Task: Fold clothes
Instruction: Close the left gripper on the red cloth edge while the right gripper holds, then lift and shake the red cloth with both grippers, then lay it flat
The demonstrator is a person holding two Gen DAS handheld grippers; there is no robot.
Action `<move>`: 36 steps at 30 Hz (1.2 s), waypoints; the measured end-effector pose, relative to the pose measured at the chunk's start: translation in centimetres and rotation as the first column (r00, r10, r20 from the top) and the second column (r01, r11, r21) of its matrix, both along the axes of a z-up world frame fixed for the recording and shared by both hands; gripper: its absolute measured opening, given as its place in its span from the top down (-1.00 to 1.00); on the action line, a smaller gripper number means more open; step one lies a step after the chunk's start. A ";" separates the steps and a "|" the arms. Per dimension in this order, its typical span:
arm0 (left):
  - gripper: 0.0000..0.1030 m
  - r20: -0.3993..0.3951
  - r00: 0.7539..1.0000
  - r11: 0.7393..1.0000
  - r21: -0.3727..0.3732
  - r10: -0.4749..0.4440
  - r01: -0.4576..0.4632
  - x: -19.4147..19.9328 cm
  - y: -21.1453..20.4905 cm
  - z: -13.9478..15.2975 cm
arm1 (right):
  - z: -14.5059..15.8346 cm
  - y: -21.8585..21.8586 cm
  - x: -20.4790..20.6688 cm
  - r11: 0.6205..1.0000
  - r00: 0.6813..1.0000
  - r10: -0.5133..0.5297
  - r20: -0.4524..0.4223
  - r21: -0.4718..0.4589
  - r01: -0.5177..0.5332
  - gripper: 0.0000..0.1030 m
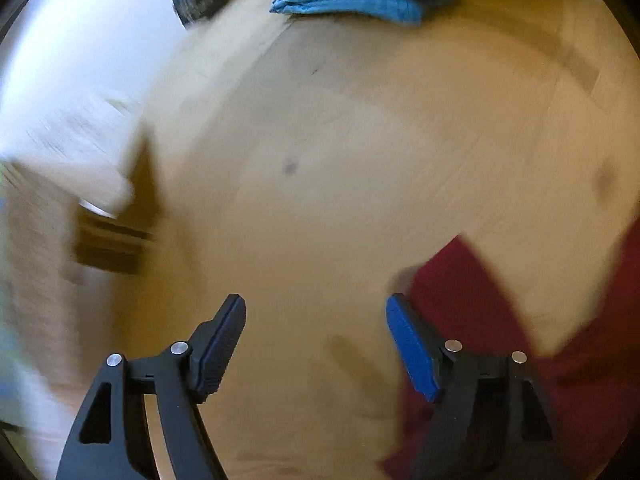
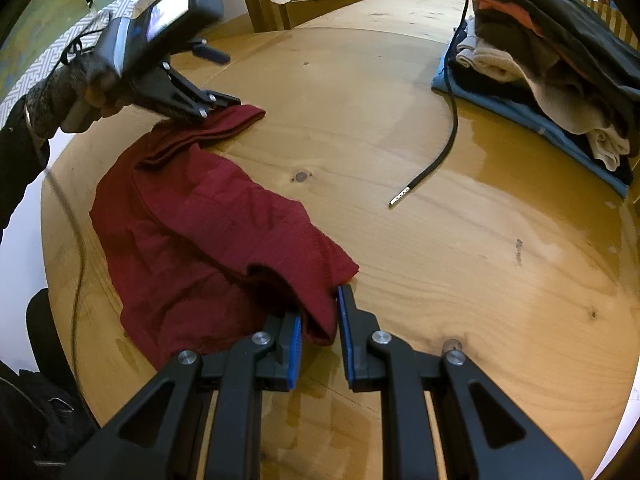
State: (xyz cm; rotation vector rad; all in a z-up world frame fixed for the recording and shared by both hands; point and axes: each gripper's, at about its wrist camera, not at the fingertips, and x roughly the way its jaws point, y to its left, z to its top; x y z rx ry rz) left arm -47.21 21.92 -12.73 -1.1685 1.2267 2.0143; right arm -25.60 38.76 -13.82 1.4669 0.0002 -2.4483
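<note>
At six o'clock my right tongs (image 2: 318, 320) pinch the soft, limp maroon garment (image 2: 208, 232); left tongs (image 1: 316, 344) gape, seemingly empty.

Your right hand-held gripper (image 2: 318, 330) has its blue pads (image 2: 295, 354) closed on a bunched fold at the near edge of the dark red garment (image 2: 192, 236). The garment lies crumpled across the left half of the round wooden worktop (image 2: 460, 248). Your left hand-held gripper (image 2: 224, 102) sits at the garment's far end, tips touching the narrow red strip there; can't tell if it's clamped. A stack of folded clothes (image 2: 540, 80) is at the far right, with a black cord (image 2: 444, 144) trailing from it onto bare wood.
</note>
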 end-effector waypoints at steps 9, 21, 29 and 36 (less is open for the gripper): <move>-0.39 0.401 0.916 0.986 0.160 -0.017 -0.052 -1.9 -0.5 1.4 | 0.0 -0.2 -0.3 1.000 1.000 0.000 0.006 0.007 -0.001 0.69; -0.09 0.493 0.870 0.990 0.129 -0.008 -0.064 -2.4 0.9 -1.3 | -0.1 0.2 -1.1 1.000 1.000 -0.011 0.016 0.001 0.011 0.68; 0.74 0.487 0.873 0.961 0.257 -0.038 -0.102 -0.7 -0.4 -0.8 | 0.1 0.8 -1.2 0.998 0.999 -0.052 0.010 -0.031 0.052 0.71; 0.81 0.402 0.916 0.864 0.461 0.002 -0.204 0.3 -8.0 5.6 | 5.6 1.6 0.1 0.993 0.988 -0.118 -0.103 -0.031 0.115 0.72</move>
